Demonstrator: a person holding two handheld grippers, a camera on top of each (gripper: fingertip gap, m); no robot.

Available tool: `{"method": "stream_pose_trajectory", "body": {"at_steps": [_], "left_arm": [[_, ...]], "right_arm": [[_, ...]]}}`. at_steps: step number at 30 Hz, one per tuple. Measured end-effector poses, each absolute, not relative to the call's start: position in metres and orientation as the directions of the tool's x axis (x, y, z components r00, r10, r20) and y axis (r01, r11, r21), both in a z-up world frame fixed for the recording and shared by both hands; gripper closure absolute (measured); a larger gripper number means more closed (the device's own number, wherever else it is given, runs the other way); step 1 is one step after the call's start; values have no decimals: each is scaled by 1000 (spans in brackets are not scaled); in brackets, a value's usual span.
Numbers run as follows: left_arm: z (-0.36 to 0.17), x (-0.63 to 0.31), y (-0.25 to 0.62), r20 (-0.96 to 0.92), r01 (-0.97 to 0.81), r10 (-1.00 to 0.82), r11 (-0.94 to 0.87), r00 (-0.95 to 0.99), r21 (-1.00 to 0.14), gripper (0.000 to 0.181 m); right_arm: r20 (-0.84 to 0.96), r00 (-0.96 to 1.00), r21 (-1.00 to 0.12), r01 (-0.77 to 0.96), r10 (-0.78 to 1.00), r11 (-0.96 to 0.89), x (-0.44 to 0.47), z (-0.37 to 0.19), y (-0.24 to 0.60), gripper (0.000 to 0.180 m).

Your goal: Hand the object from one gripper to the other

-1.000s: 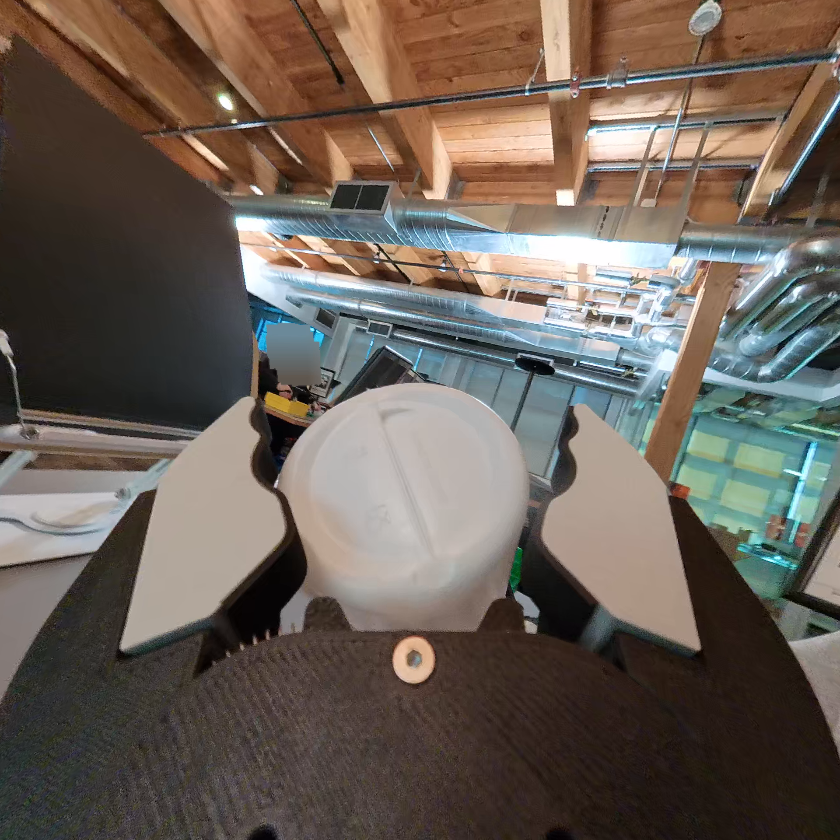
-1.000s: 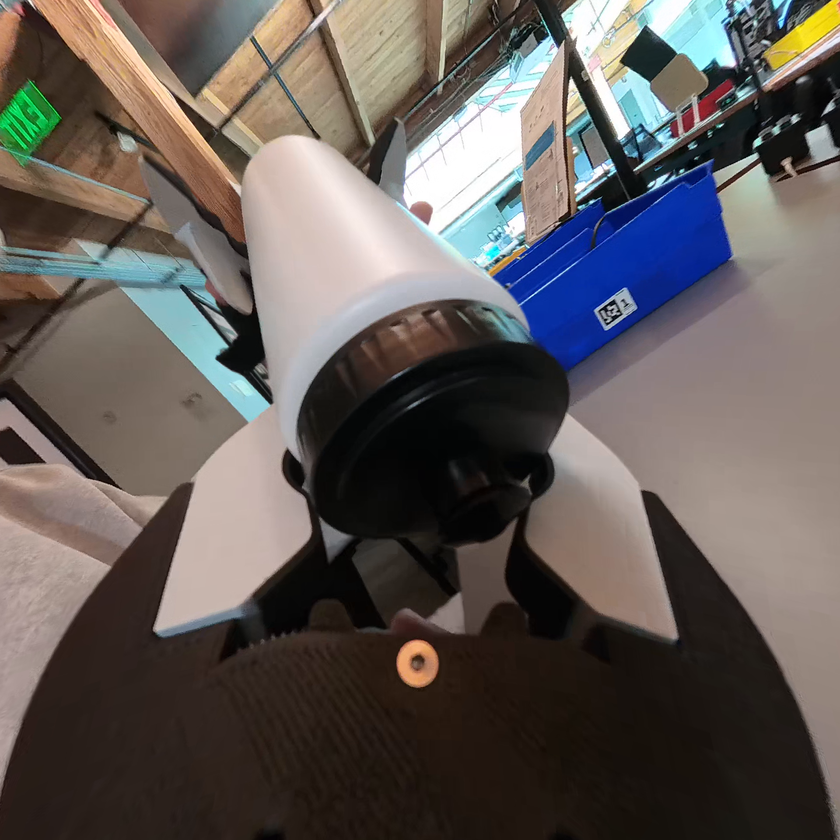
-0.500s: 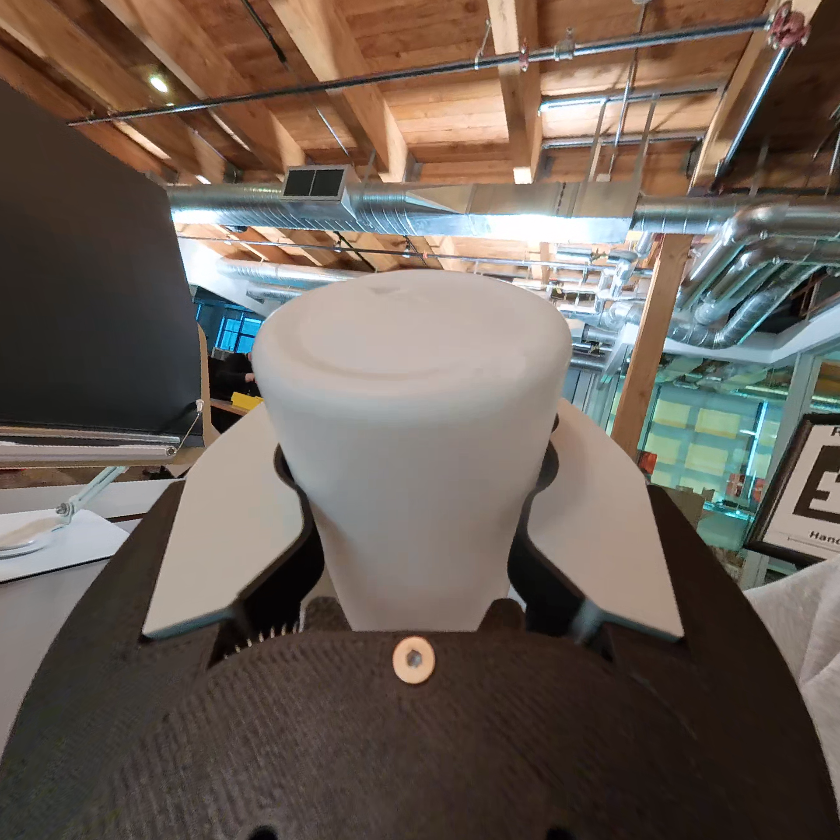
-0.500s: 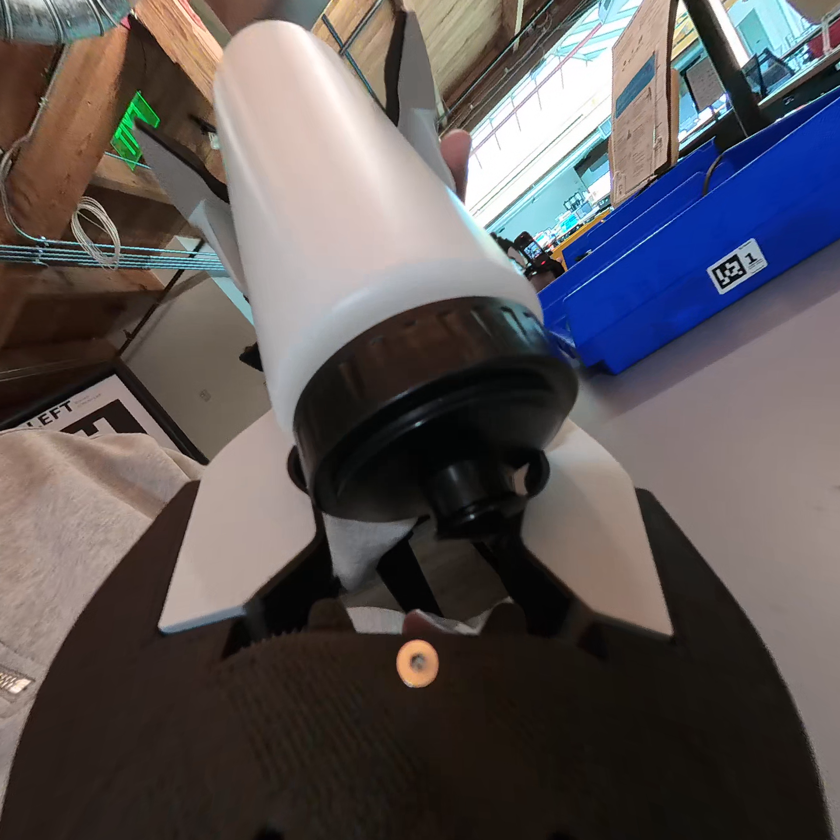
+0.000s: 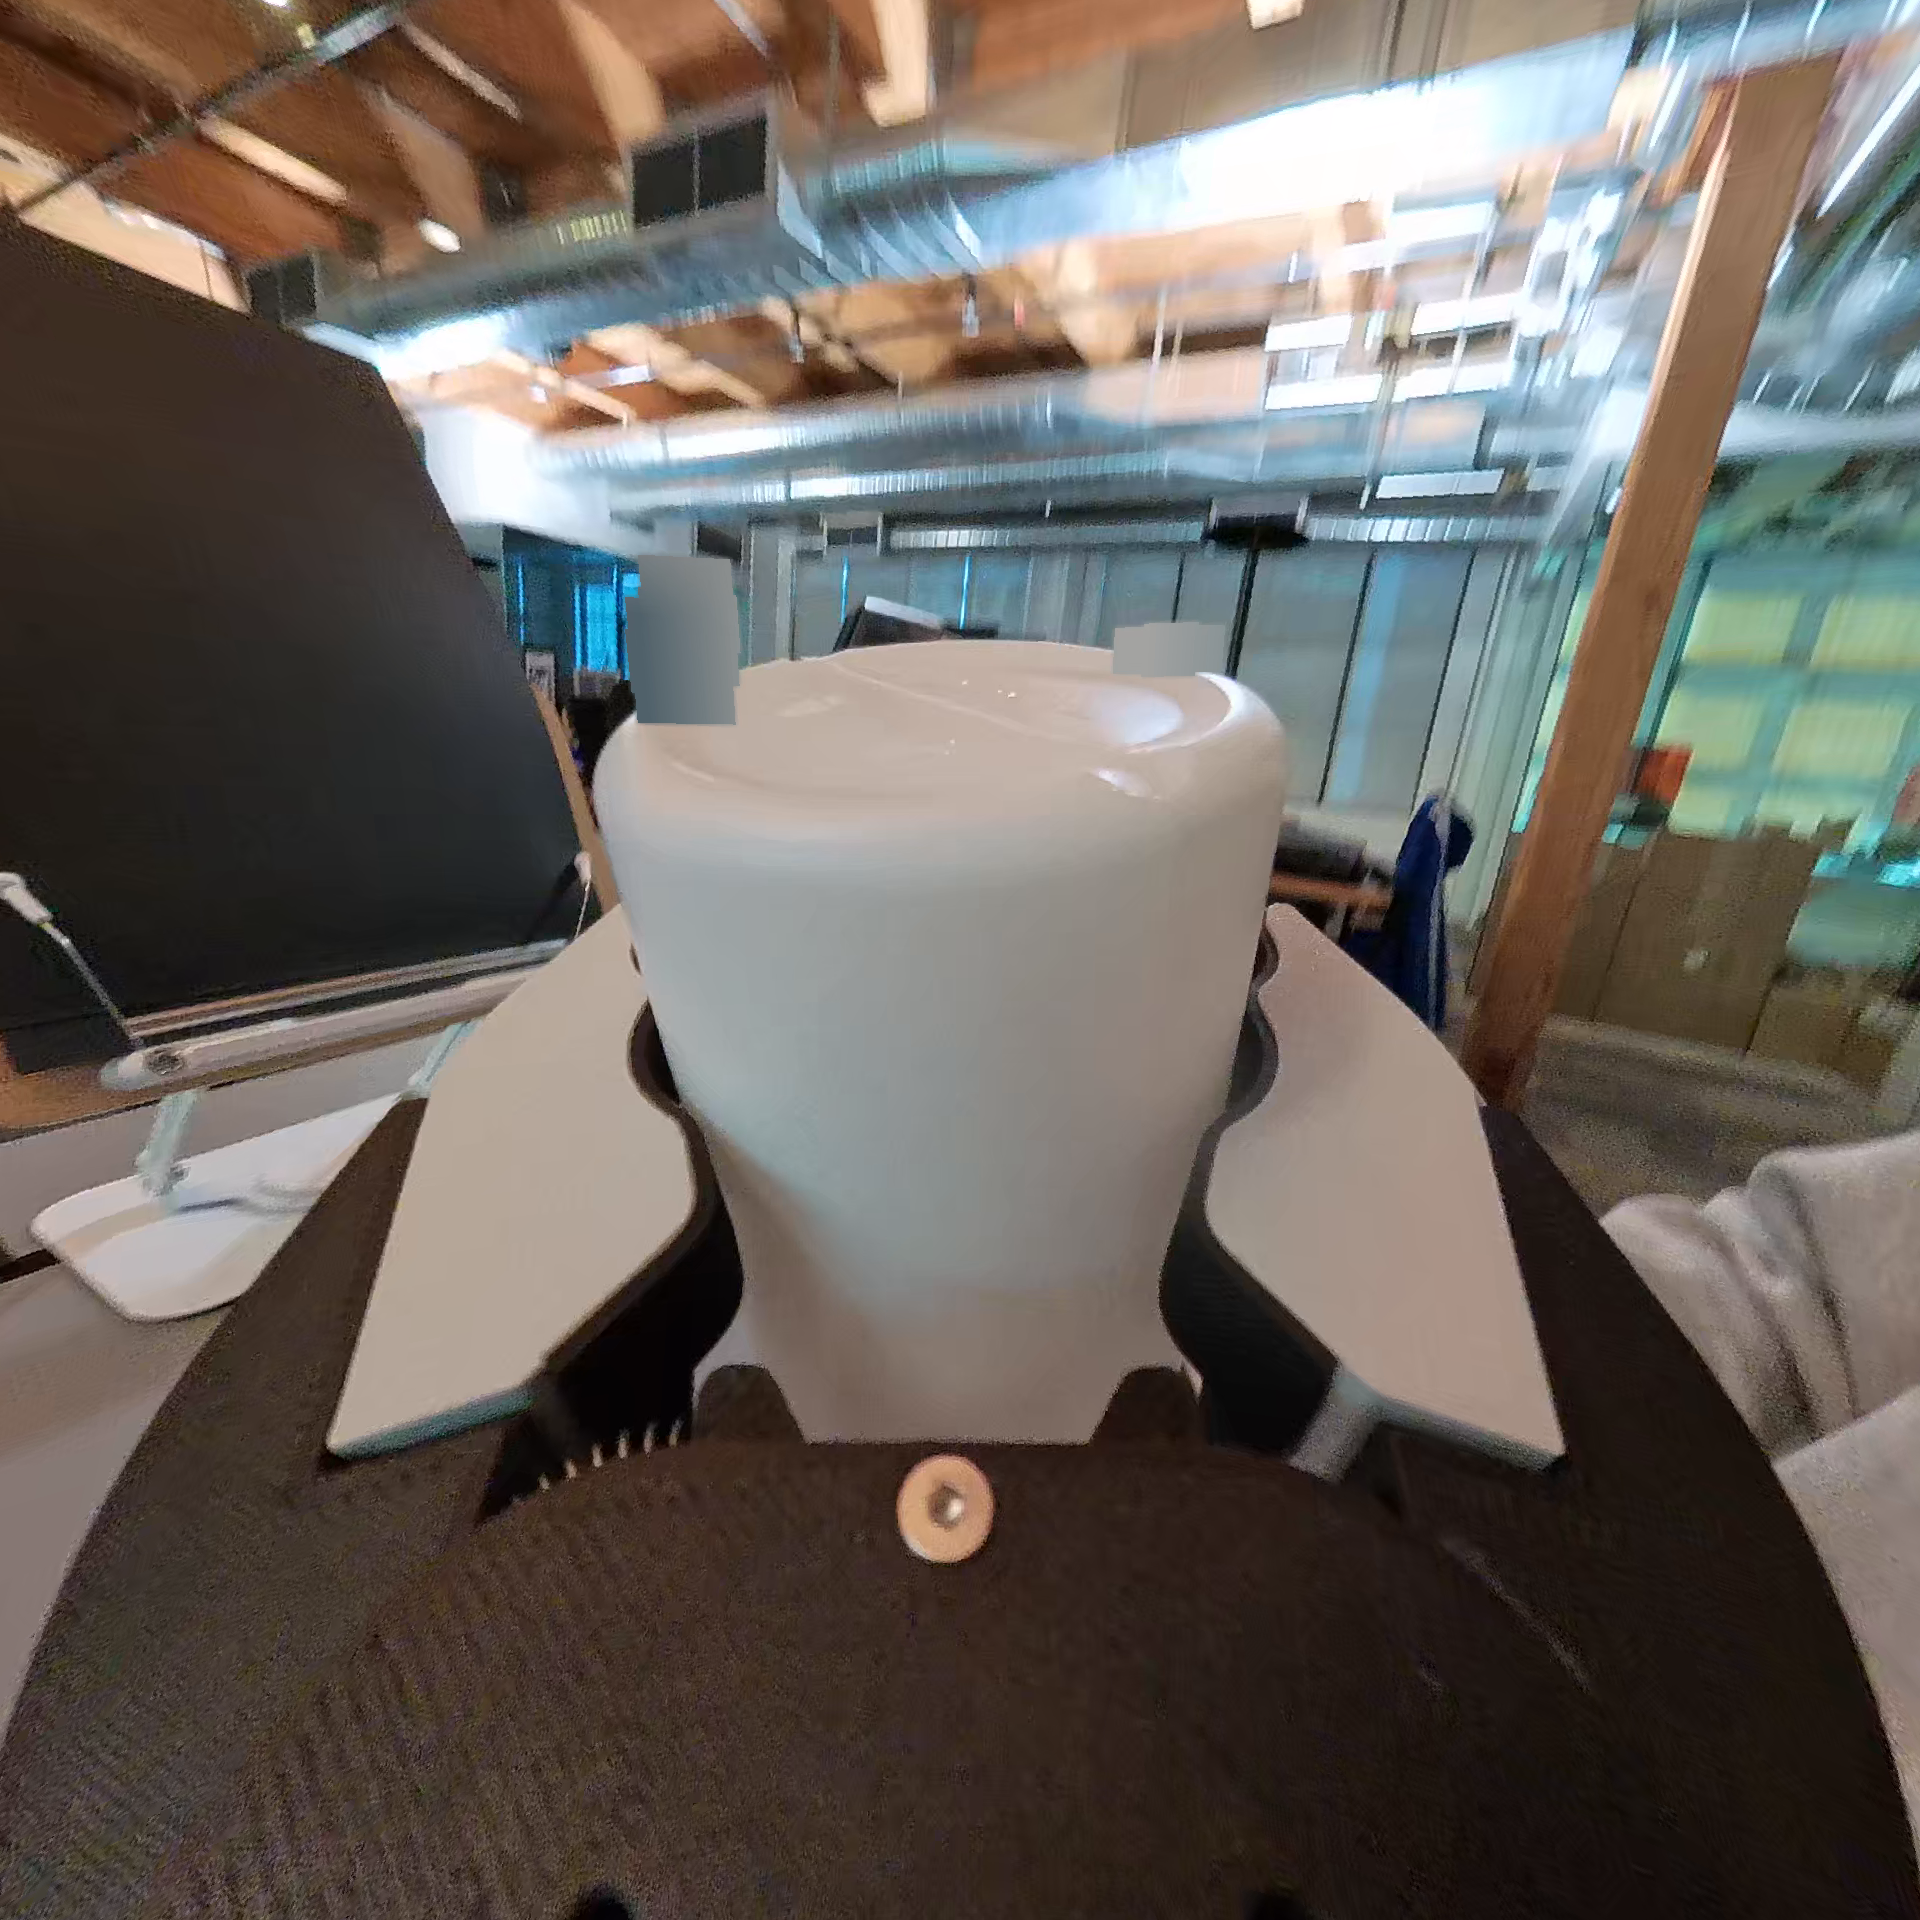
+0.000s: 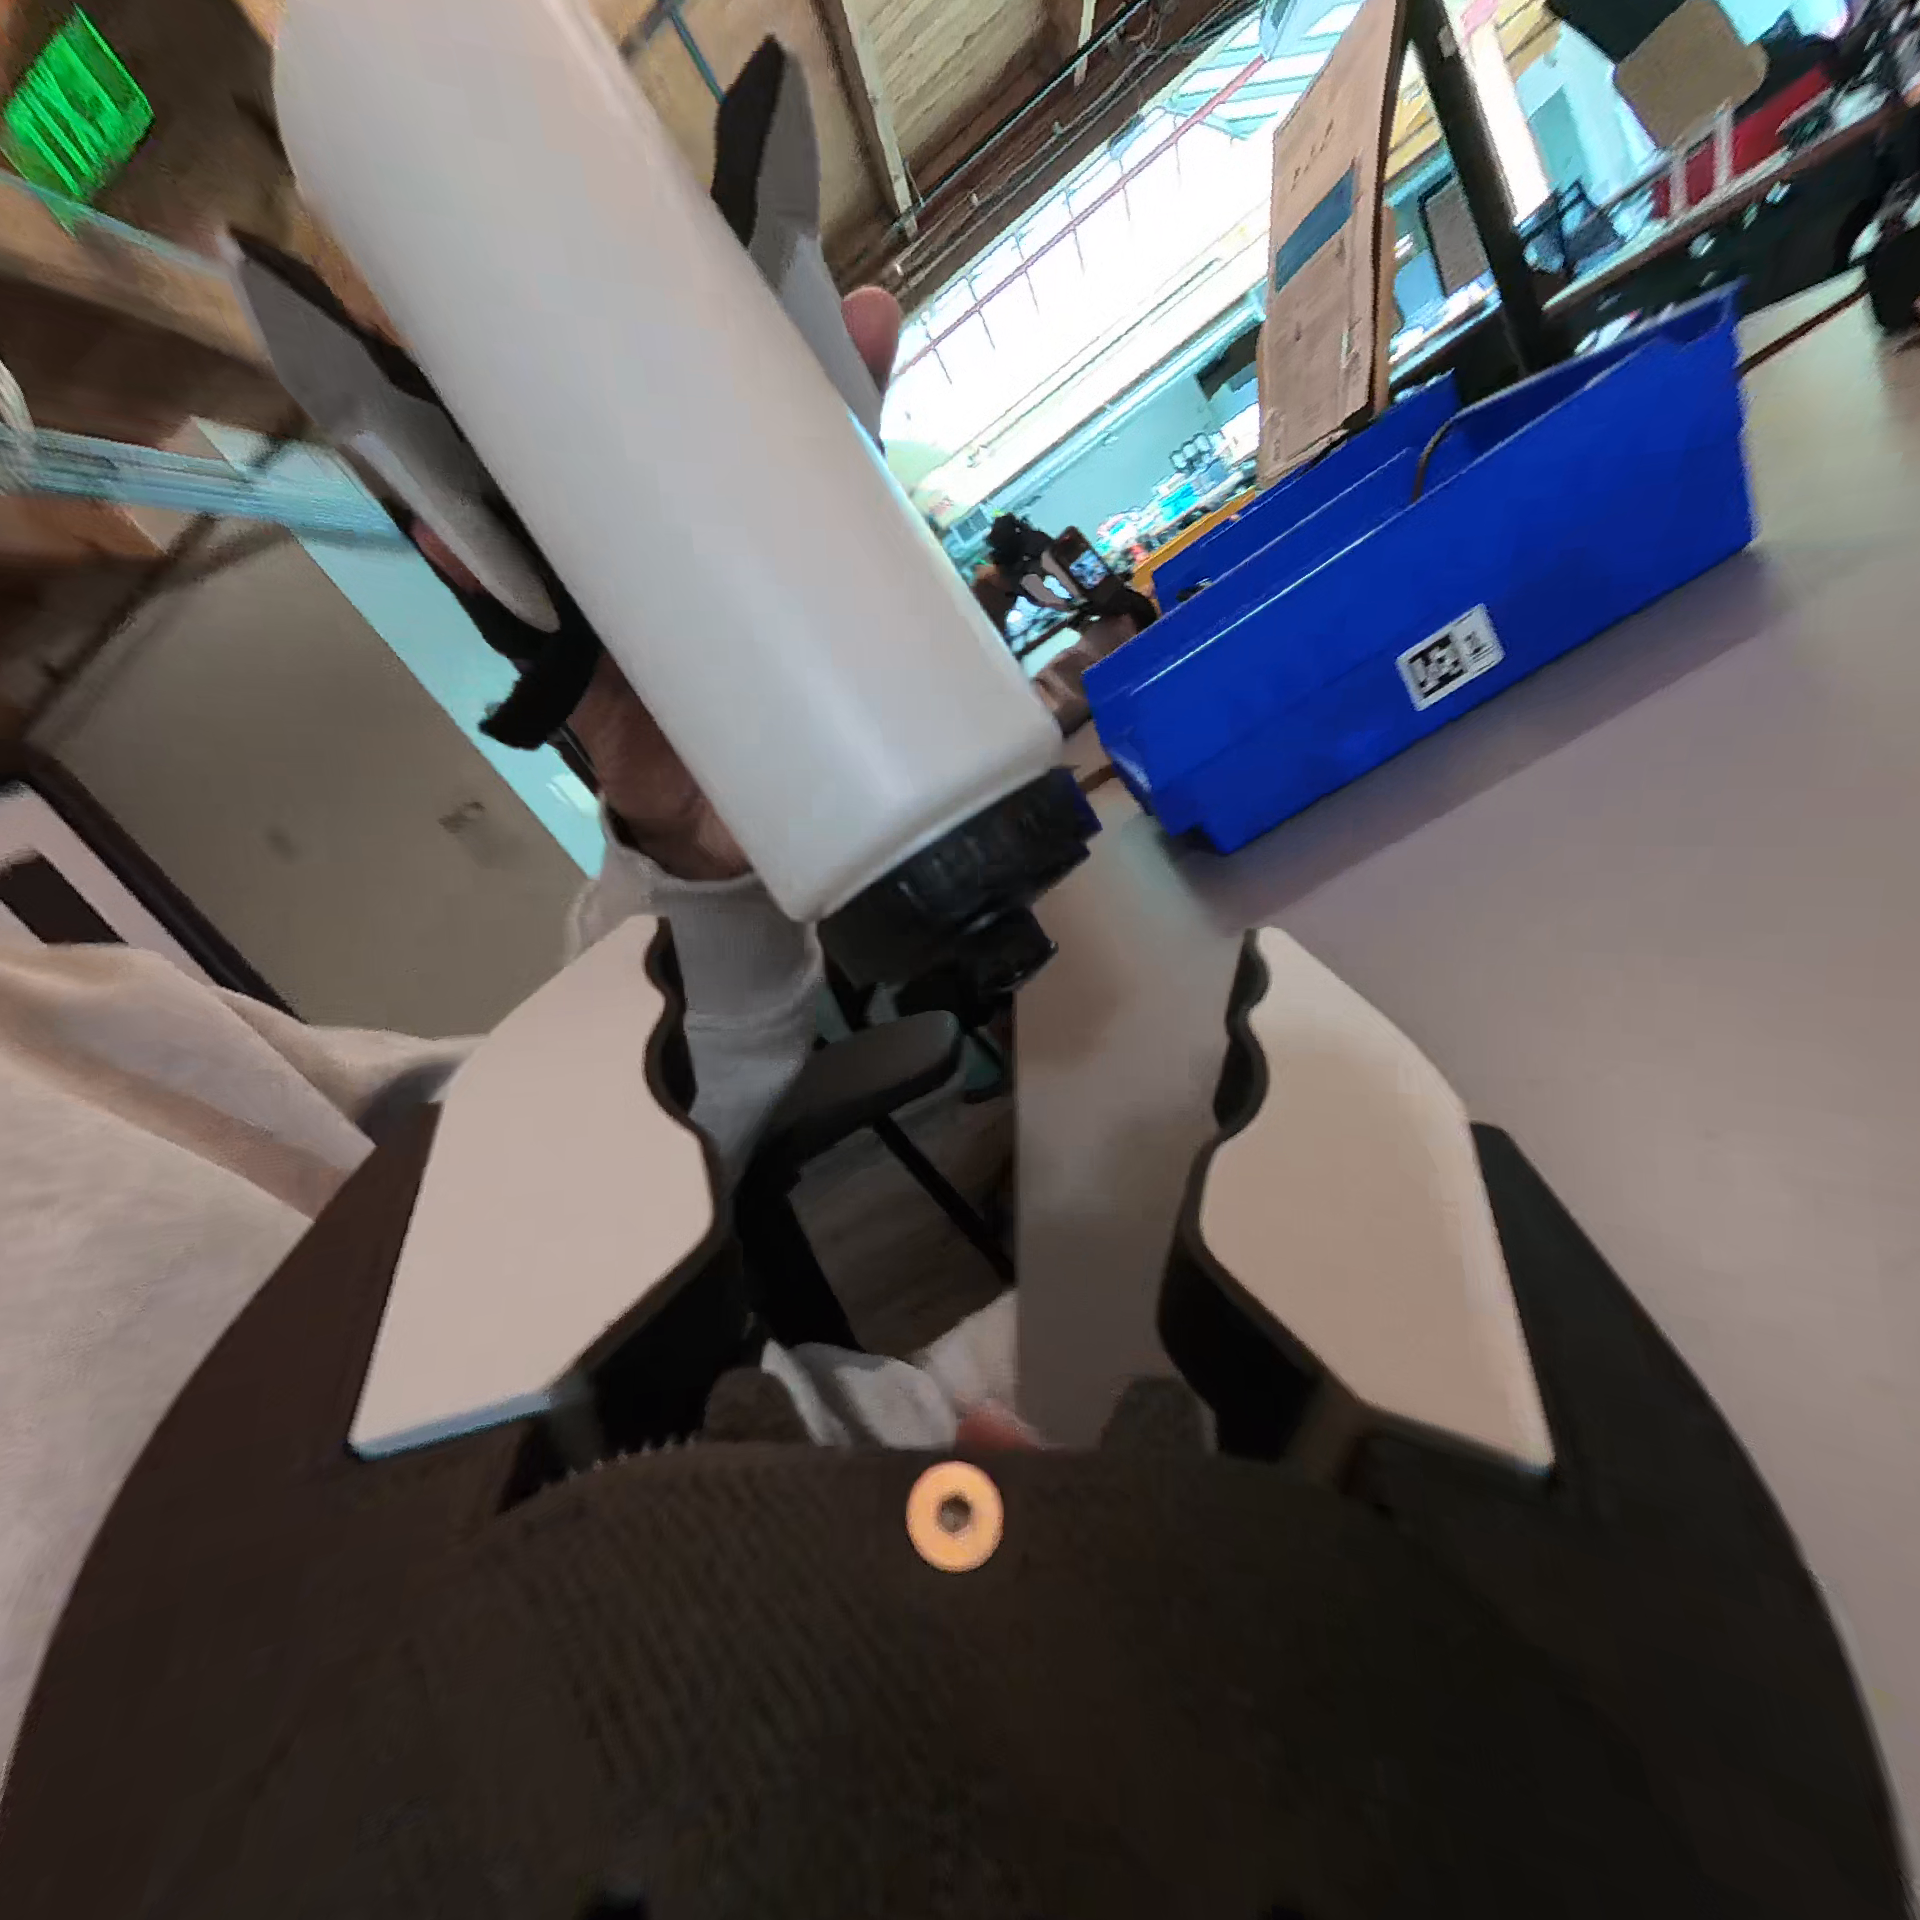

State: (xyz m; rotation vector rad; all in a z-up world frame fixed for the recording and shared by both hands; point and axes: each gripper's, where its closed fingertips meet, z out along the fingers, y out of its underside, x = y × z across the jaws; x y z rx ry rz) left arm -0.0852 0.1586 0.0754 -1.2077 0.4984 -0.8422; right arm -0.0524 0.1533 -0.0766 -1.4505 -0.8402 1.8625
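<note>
The object is a white plastic bottle (image 5: 940, 935) with a black screw cap (image 6: 982, 862). In the left wrist view my left gripper (image 5: 951, 997) is shut on the bottle's body, with the bottle's flat bottom pointing away from the camera. In the right wrist view the bottle (image 6: 644, 436) hangs tilted, cap end down, held by the left gripper (image 6: 582, 343) farther off. My right gripper (image 6: 956, 987) is open and empty, just below and clear of the cap.
A blue bin (image 6: 1455, 644) with a square marker sticker stands on the grey table (image 6: 1558, 987) at the right. A cardboard panel (image 6: 1320, 239) stands behind it. A black screen (image 5: 208, 675) and its white stand base (image 5: 177, 1226) are at the left. A person's grey sleeve (image 5: 1787, 1299) is nearby.
My right gripper has opened, let go of the cap end and drawn back. My left gripper closed on the bottle and now holds it alone, tilted further down.
</note>
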Motion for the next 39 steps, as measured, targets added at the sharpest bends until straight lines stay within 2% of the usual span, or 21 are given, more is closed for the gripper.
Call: {"method": "stream_pose_trajectory", "body": {"at_steps": [4,6,8,12,18,23,25,27,28,29,39], "left_arm": [[62,-75,162,10,145,-771,108,637,-984,76],[60,-69,160,41,161,-794,72,606,-984,76],[58,-63,159,91,196,-818,26,567,-980,76],[51,-51,158,139,216,-839,-26,527,-976,76],[47,-28,146,149,205,-881,-61,450,-977,76],[52,-22,138,125,204,-894,-38,430,-978,76],[62,-23,135,128,264,-900,-15,417,-965,78],[74,-25,131,151,345,-905,-5,398,-939,59],[76,-26,130,158,358,-908,-9,388,-934,56],[77,-26,129,157,359,-907,-7,390,-933,56],[62,-24,138,167,318,-898,-33,406,-948,56]], "right_arm": [[-339,-101,-938,-35,935,-344,-49,-85,156,80],[-210,-64,-978,14,976,-210,-51,-92,153,80],[-164,-71,-986,31,984,-163,-56,-95,145,78],[-205,-143,-979,47,968,-201,-67,-97,122,78],[-165,-160,-985,66,973,-157,-77,-99,104,84],[-137,-165,-990,34,977,-134,-75,-94,102,85],[-151,-178,-988,0,972,-154,-75,-87,100,85],[-175,-182,-981,-54,968,-188,-73,-77,101,85],[-182,-181,-977,-74,967,-198,-72,-73,102,86],[-176,-172,-977,-87,969,-193,-70,-70,104,90],[-154,-74,-973,-161,985,-164,-48,-55,139,91]]}}
